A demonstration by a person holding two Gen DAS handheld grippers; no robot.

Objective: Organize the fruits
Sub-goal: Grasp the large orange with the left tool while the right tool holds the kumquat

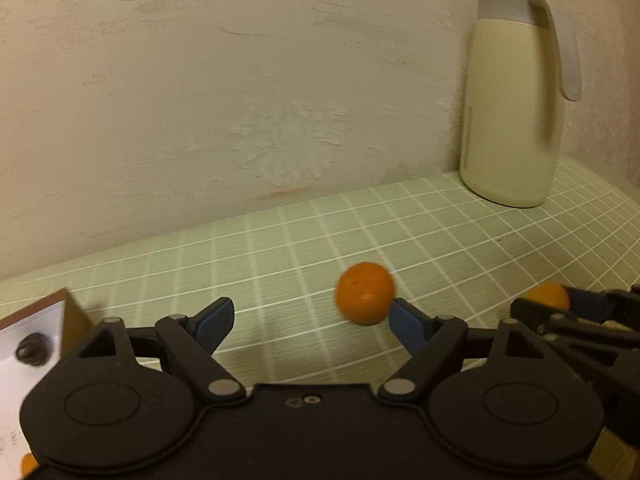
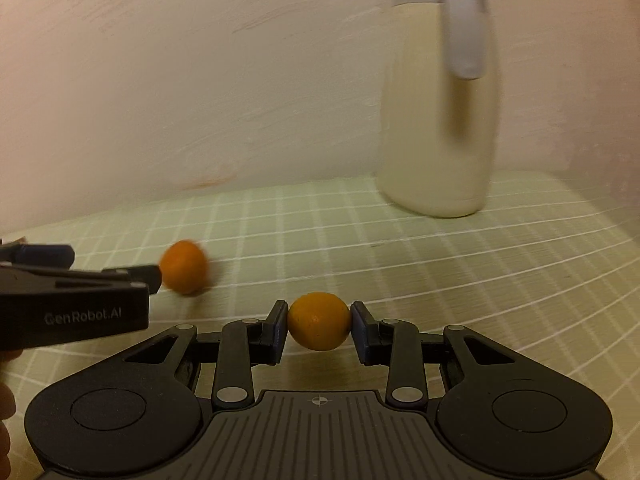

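- Your right gripper (image 2: 319, 327) is clamped on a small orange fruit (image 2: 319, 326); both blue pads press its sides, and the fruit sits between the fingertips above the surface (image 2: 400, 264).
- In the left wrist view, that same held fruit shows only as an orange sliver at the far right edge, tucked against the tip of the right gripper.
- Your left gripper (image 1: 310, 322) has its jaws wide apart, with nothing between them.
- A second orange fruit (image 1: 365, 293) rests on the surface just ahead of your left gripper's right-hand finger (image 1: 408, 326); the fingertip is at the fruit's lower edge, and you cannot tell from the blur whether they touch.
- In the right wrist view, this loose fruit (image 2: 185, 266) lies to the left of the held one, with the tip of your left gripper reaching right up to it.
- The surface is covered in a pale green cloth with a white grid, running back to a textured cream wall (image 1: 200, 100).
- A tall cream jug (image 1: 510, 108) with a grey lid and grey handle stands upright at the back right, close to the wall and well apart from both fruits.
- At the lower left of the left wrist view, a box with a brown rim (image 1: 70, 312) holds a small dark round thing (image 1: 34, 350); it is too blurred to name.
- Another bit of orange (image 1: 29, 465) shows at the bottom left corner, mostly hidden by the gripper body.
- Part of your hand (image 2: 6, 400) shows at the left edge of the right wrist view.
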